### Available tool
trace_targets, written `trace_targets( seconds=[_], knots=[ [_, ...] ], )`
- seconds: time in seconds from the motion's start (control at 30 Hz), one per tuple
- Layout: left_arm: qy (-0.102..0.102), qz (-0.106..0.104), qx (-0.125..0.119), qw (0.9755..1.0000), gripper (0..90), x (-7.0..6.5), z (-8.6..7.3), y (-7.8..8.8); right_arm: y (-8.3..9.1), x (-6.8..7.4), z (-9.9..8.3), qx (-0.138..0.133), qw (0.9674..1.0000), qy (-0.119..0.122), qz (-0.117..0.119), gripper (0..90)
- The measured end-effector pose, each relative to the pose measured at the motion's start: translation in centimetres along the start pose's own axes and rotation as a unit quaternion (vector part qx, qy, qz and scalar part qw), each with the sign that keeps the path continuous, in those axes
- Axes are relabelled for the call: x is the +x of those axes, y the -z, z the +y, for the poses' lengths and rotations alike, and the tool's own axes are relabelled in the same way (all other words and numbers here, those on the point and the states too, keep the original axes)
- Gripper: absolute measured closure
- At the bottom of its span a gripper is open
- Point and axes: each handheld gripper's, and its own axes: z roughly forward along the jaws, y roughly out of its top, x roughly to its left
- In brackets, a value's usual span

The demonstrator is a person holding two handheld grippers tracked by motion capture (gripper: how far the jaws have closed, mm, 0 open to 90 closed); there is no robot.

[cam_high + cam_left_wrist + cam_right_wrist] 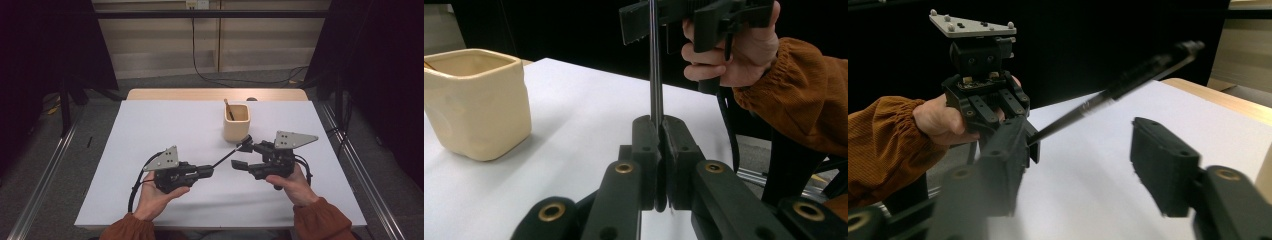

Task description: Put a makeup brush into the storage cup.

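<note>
High view showed a person at a white bench (150, 150), a pair of tongs in each hand. Left tongs (210, 171) lay low over the bench near its front edge, pointing toward two o'clock, and they were clamped on the lower end of a thin black pen (229, 154). That pen slanted up from them toward two o'clock, its far tip reaching the right tongs (241, 154). Those tongs pointed toward nine o'clock with their jaws apart, one on each side of the pen's tip, neither pressing on it.

Left gripper view had the two black jaws pressed together on the pen (655, 75), which rose straight up toward twelve o'clock into the other tongs (674, 20), gripped by a hand (734, 55) in a rust-coloured sleeve (804, 95).

Right gripper view showed the pen (1118, 87) crossing between two spread, blurred jaws, clear of both pads.

A cream square cup (236, 121) stood on the bench at twelve o'clock from the tongs, close to the pen's tip but apart from it, with a thin stick (228, 108) leaning inside.
</note>
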Motion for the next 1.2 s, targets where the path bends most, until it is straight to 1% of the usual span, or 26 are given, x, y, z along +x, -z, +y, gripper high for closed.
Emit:
trace_targets(
  seconds=[0.03, 0.13, 0.23, 0.27, 0.3, 0.47, 0.5, 0.53, 0.57, 0.63, 0.83, 0.9, 0.97, 1.03, 1.1, 1.13, 1.2],
  knots=[
    [-0.001, 0.001, 0.002, 1.0000, 85.4, 0.0, 0.0, 0.0, -0.1, 0.0, 0.0, 0.000, 1.0000, -0.001, 0.002, 45.3],
    [0.000, -0.001, 0.003, 1.0000, 85.4, 0.1, -0.1, 0.0, -0.2, -0.2, -0.1, 0.000, 0.9999, -0.008, 0.006, 53.6],
    [0.000, -0.001, 0.005, 1.0000, 85.4, 0.1, -0.2, 0.0, -0.2, -0.3, -0.1, 0.004, 0.9999, -0.014, 0.007, 59.2],
    [-0.001, -0.001, 0.006, 1.0000, 85.4, 0.1, -0.3, 0.0, -0.2, -0.4, -0.1, 0.008, 0.9999, -0.014, 0.000, 59.7],
    [-0.001, -0.002, 0.007, 1.0000, 85.4, 0.1, -0.3, 0.0, -0.2, -0.4, -0.2, 0.007, 0.9999, -0.015, 0.000, 61.1],
    [-0.003, -0.007, 0.011, 0.9999, 85.4, 0.1, -0.5, -0.2, -0.1, -0.5, -0.2, 0.002, 0.9997, -0.022, 0.011, 64.1],
    [-0.002, -0.007, 0.011, 0.9999, 85.4, 0.1, -0.5, -0.3, -0.1, -0.5, -0.2, 0.003, 0.9996, -0.022, 0.014, 66.1],
    [-0.003, -0.007, 0.012, 0.9999, 85.4, 0.1, -0.5, -0.3, -0.1, -0.5, -0.2, 0.003, 0.9994, -0.028, 0.018, 70.4],
    [-0.003, -0.006, 0.014, 0.9999, 85.4, 0.1, -0.5, -0.3, -0.1, -0.5, -0.2, 0.003, 0.9994, -0.028, 0.018, 70.4],
    [-0.002, -0.010, 0.016, 0.9998, 85.4, 0.1, -0.6, -0.4, -0.2, -0.5, -0.3, 0.005, 0.9992, -0.031, 0.023, 74.4],
    [-0.011, -0.008, 0.037, 0.9992, 85.4, 0.0, -1.1, -0.8, -0.4, -0.5, -0.6, 0.010, 0.9985, -0.042, 0.033, 78.0],
    [-0.009, -0.014, 0.041, 0.9990, 85.1, 0.1, -1.3, -0.9, -0.5, -0.4, -0.6, 0.018, 0.9986, -0.040, 0.030, 78.6],
    [-0.007, -0.015, 0.042, 0.9990, 85.1, 0.2, -1.4, -1.0, -0.4, -0.3, -0.5, 0.019, 0.9985, -0.040, 0.034, 80.3],
    [-0.007, -0.012, 0.044, 0.9989, 84.9, 0.2, -1.6, -1.1, -0.5, -0.3, -0.6, 0.019, 0.9982, -0.042, 0.039, 81.9],
    [-0.010, -0.011, 0.049, 0.9987, 83.7, 0.2, -1.7, -1.2, -0.5, -0.3, -0.6, 0.017, 0.9980, -0.045, 0.042, 83.6],
    [-0.008, -0.013, 0.048, 0.9987, 82.8, 0.2, -1.7, -1.3, -0.5, -0.3, -0.6, 0.016, 0.9980, -0.046, 0.041, 89.9],
    [-0.014, -0.011, 0.055, 0.9983, 78.9, 0.1, -1.8, -1.4, -0.5, -0.5, -0.6, 0.013, 0.9975, -0.054, 0.044, 90.0]
  ],
)
